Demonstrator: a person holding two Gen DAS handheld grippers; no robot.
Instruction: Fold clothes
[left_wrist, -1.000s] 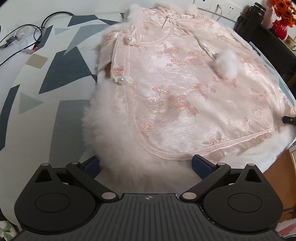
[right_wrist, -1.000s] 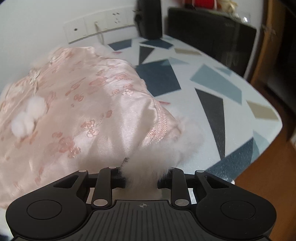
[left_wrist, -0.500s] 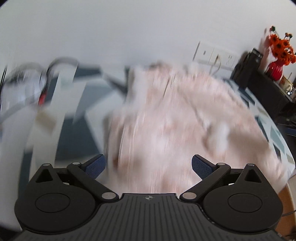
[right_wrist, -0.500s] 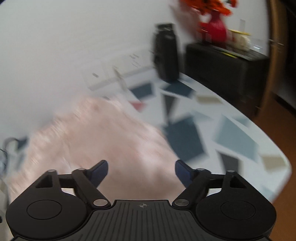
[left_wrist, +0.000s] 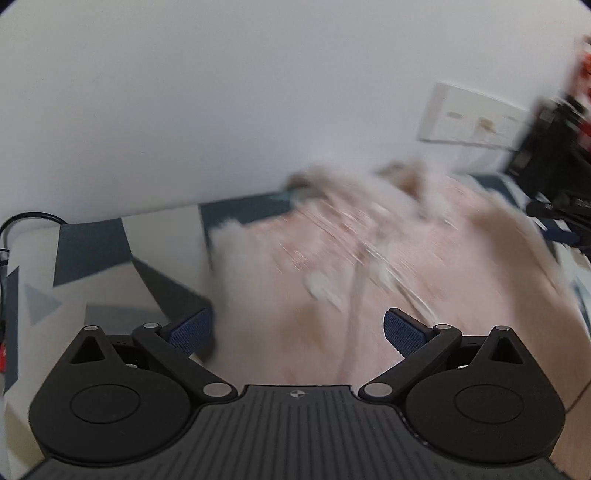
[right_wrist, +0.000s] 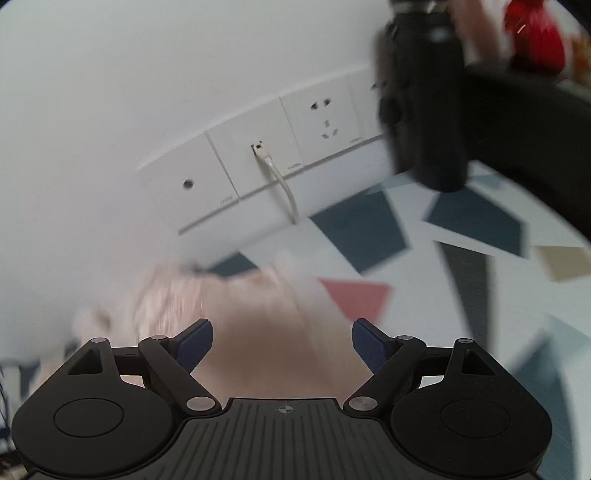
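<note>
Left gripper (left_wrist: 297, 332) and right gripper (right_wrist: 282, 341) both have jaws spread wide with nothing pinched; the right's have just been opening. Blurred pink garment (left_wrist: 388, 266) lies beyond on the patterned table (right_wrist: 373, 236), with wall sockets (right_wrist: 258, 162) behind it.

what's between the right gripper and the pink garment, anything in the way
Nothing visible. The right gripper is open and empty, with the pink garment lying on the patterned table straight ahead beneath its fingers. The dark bottle stands off to the right near the wall, clear of that path.
</note>
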